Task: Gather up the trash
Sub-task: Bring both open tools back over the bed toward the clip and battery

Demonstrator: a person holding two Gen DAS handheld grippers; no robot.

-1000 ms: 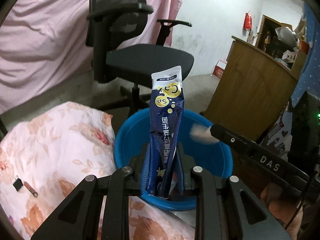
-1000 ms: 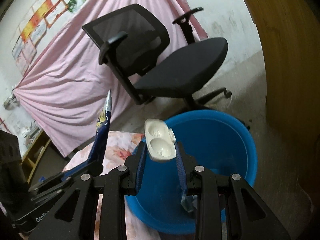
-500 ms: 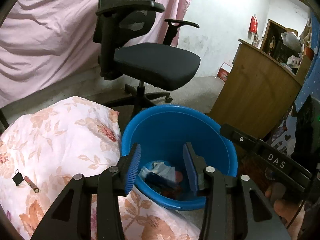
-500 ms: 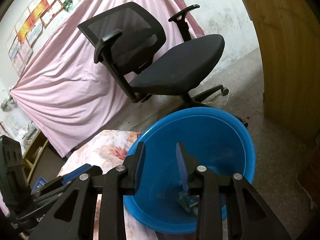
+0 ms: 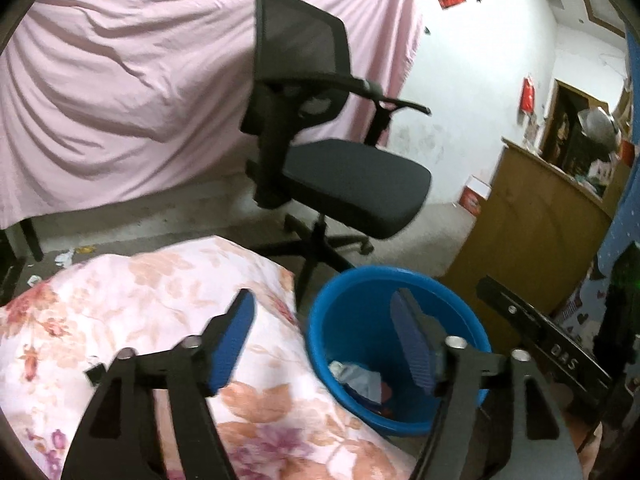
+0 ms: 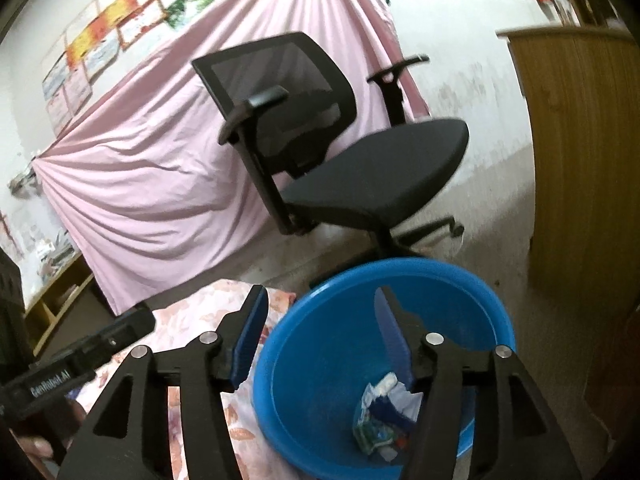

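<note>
A blue plastic basin (image 5: 320,320) (image 6: 472,292) stands on the floor beside a floral quilt (image 5: 140,292) (image 6: 192,320). Crumpled wrappers and packets (image 5: 362,380) (image 6: 384,412) lie at its bottom. My left gripper (image 5: 324,332) hangs above the quilt's edge and the basin's left rim; its jaws are opening with nothing between them. My right gripper (image 6: 320,328) is over the basin's left rim, its jaws also opening and empty. The right gripper's black body (image 5: 548,352) shows at the right in the left wrist view, and the left gripper's body (image 6: 76,364) at the lower left in the right wrist view.
A black mesh office chair (image 5: 332,152) (image 6: 340,168) stands just behind the basin. A wooden cabinet (image 5: 532,232) (image 6: 584,160) is to the right. A pink sheet (image 5: 140,80) hangs across the back. Small scraps (image 5: 64,258) lie on the floor at the far left.
The left gripper let go of the blue packet and the right let go of the white blister tray; both fell into the basin. Both grippers opened wider and rose, and the left moved left.
</note>
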